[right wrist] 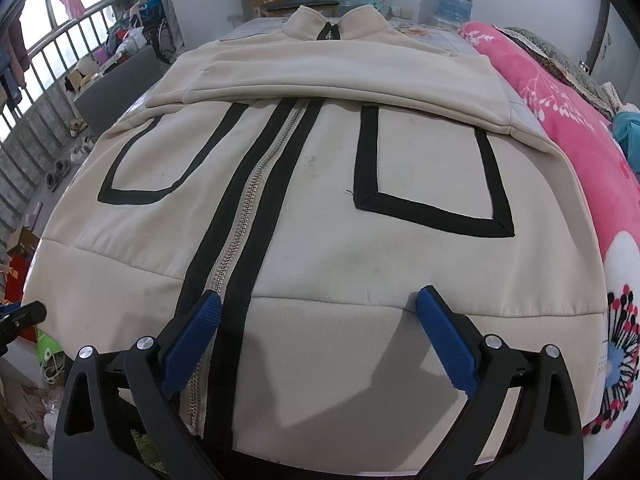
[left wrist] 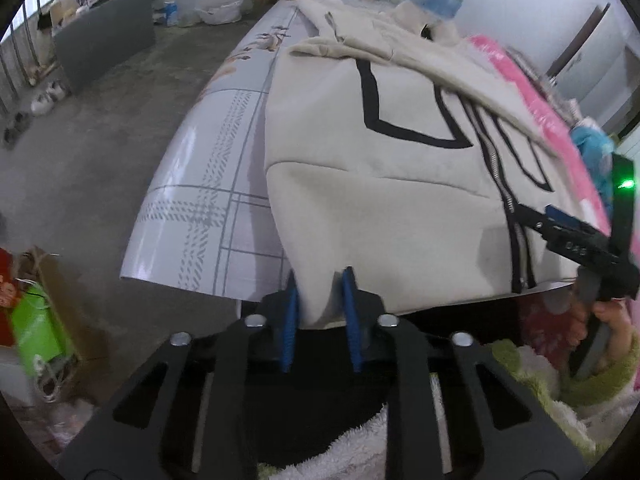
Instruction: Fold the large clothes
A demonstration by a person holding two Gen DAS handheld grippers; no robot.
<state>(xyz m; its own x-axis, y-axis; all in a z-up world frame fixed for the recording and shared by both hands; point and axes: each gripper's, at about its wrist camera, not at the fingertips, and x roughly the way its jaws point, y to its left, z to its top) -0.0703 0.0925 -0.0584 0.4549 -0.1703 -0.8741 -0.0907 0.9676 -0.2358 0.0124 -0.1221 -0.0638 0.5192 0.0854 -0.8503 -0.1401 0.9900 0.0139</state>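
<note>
The left gripper (left wrist: pixel 320 280) is nearly closed, w/ the bottom hem corner of the cream jacket (left wrist: pixel 380 200) pinched between the blue pads (left wrist: pixel 290 312). The right gripper (right wrist: pixel 318 306) stands wide open over the hem near the zipper (right wrist: pixel 240 216), holding nothing. The jacket lies flat, front up, on the table (left wrist: pixel 200 184), sleeves folded across the chest, pink blanket (right wrist: pixel 560 120) just beside. Advice: right side should also take the hem before lifting, approx. same depth of cloth, so the fold goes up even toward the collar (right wrist: pixel 336 20) & the zipper stays straight.
</note>
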